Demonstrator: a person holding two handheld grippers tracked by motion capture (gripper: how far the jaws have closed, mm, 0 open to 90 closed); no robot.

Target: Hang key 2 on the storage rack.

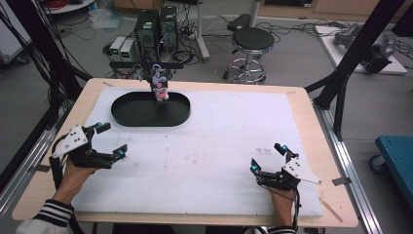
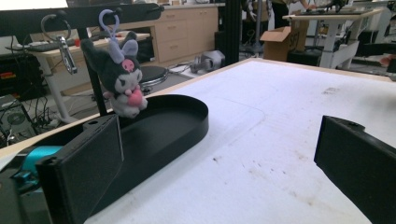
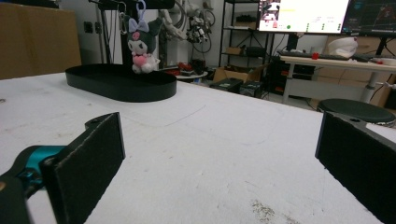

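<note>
A small black and grey plush toy (image 1: 159, 84) with a pink heart hangs by a lilac clip from a black bar (image 1: 146, 65) over the far rim of an oval black tray (image 1: 150, 109). In the left gripper view the plush toy (image 2: 122, 77) dangles above the tray (image 2: 163, 128); the right gripper view shows the toy (image 3: 141, 42) and tray (image 3: 121, 83) far off. My left gripper (image 1: 111, 141) rests open at the mat's left side, nothing between its jaws. At the front right, my right gripper (image 1: 268, 157) also stands open and empty.
A white mat (image 1: 204, 151) covers most of the wooden table (image 1: 319, 146). A carabiner (image 2: 65, 53) hangs from the bar beside the toy. Behind the table stand a black stool (image 1: 251, 41), computer boxes (image 1: 156, 27) and cables. Black frame posts (image 1: 358, 48) rise at both sides.
</note>
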